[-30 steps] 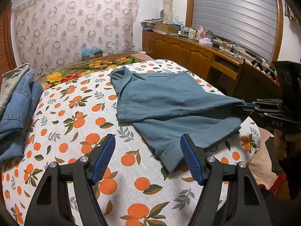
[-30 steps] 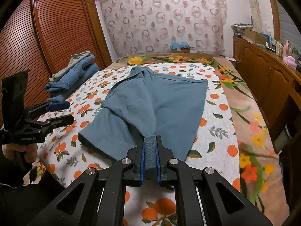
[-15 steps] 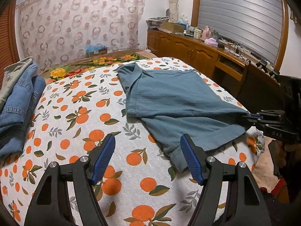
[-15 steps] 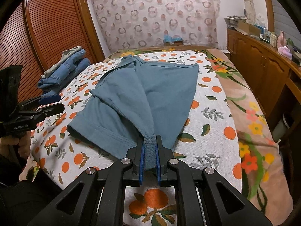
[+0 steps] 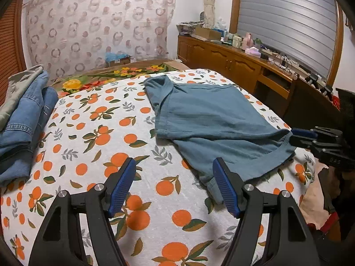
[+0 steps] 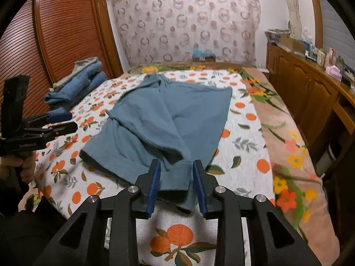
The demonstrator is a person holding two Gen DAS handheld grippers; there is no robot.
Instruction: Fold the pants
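From the left wrist view, the blue pants [image 5: 213, 119] lie on the bed [image 5: 93, 146] with the orange-fruit sheet, and one side looks already folded over the other, so the first fold seems done. The left gripper [image 5: 174, 185] hangs over the sheet with its jaws wide and nothing between them; its right pad sits just beside the near hem of the pants. Off to the right, the right gripper [image 5: 295, 134] is at the corner of the pants. A pile of jeans [image 5: 24, 119] sits at the left edge of the bed, well apart from the pants. From the right wrist view, the pants [image 6: 168, 119] stretch away toward the far end of the bed [image 6: 246, 141]. The right gripper [image 6: 175, 182] has its jaws partly apart around the near hem, with gaps on both sides, so it does not seem to be pinching the cloth. The left gripper [image 6: 72, 123] floats at the left, near the other leg hem. I think the pants are laid down after one fold, and folding them shorter, end to end, is still to do
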